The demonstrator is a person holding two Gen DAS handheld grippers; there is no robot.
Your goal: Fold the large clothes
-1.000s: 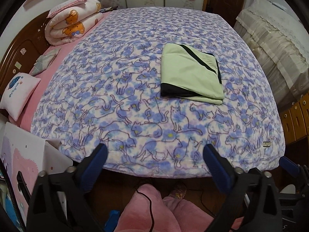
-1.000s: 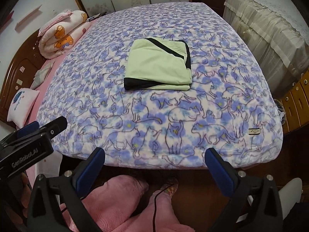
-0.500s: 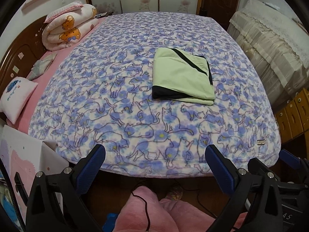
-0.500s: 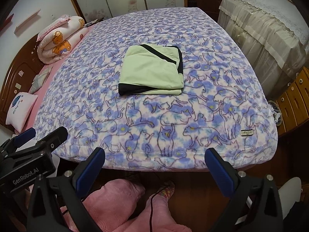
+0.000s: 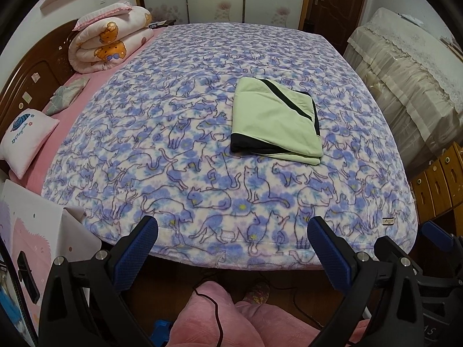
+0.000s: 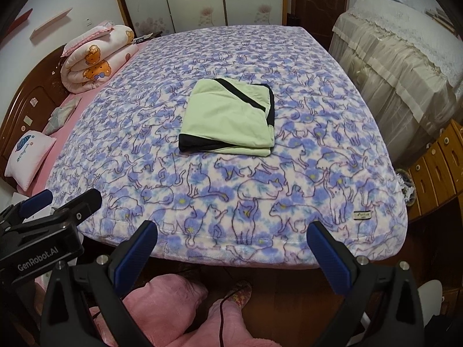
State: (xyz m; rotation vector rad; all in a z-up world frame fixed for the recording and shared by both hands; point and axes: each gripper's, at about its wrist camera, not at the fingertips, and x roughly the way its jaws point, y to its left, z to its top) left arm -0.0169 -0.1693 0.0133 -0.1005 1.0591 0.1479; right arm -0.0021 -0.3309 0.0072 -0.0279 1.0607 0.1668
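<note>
Green garment [image 5: 275, 121], black trim: folded into a flat rectangle, lying mid-bed on the cat-print blanket [image 5: 202, 179]. Left gripper [image 5: 233, 230]: fingers spread wide, empty, off the bed's near edge. Right gripper [image 6: 231, 232]: likewise spread, empty.

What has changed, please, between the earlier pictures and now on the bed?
Both grippers, left and right, have drawn back from the bed and risen slightly, so more of the cat blanket shows. Nothing was gripped or released: the fingers stay open, and the folded green garment lies unchanged on the blanket.
</note>
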